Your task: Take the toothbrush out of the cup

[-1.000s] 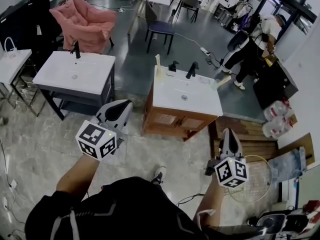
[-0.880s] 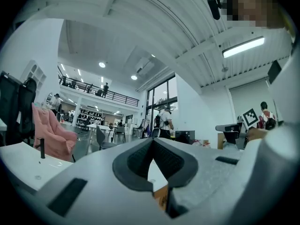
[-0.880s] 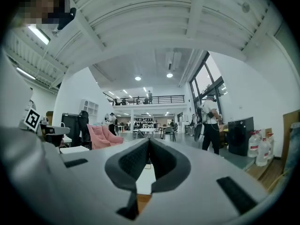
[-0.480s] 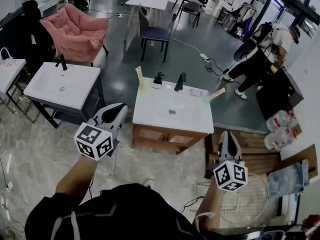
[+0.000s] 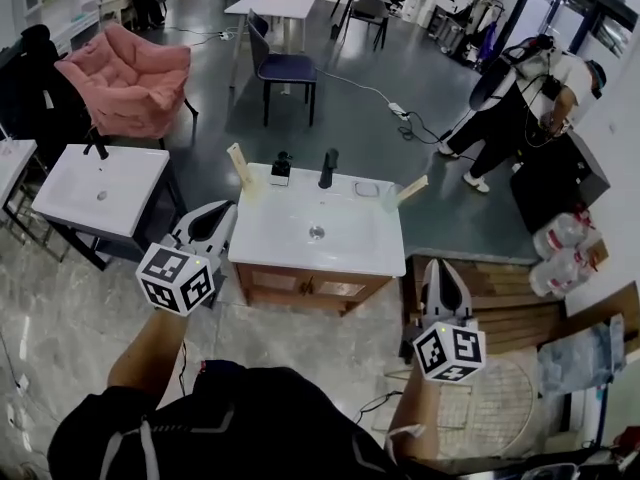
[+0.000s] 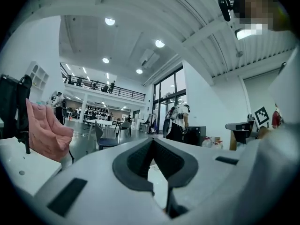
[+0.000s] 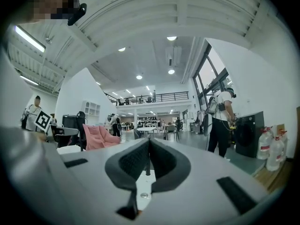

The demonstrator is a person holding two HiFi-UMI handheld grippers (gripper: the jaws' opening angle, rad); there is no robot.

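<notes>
White basin top (image 5: 290, 248) on wooden cabinet (image 5: 300, 286): black tap (image 5: 327, 168), small black object (image 5: 281, 168), pale stick (image 5: 239, 166) back left, second stick (image 5: 411, 189) back right

Left gripper (image 5: 222, 209) held near white sink vanity (image 5: 345, 248) left edge; right gripper (image 5: 437, 265) held off front-right corner; both jaws seen together.
</notes>
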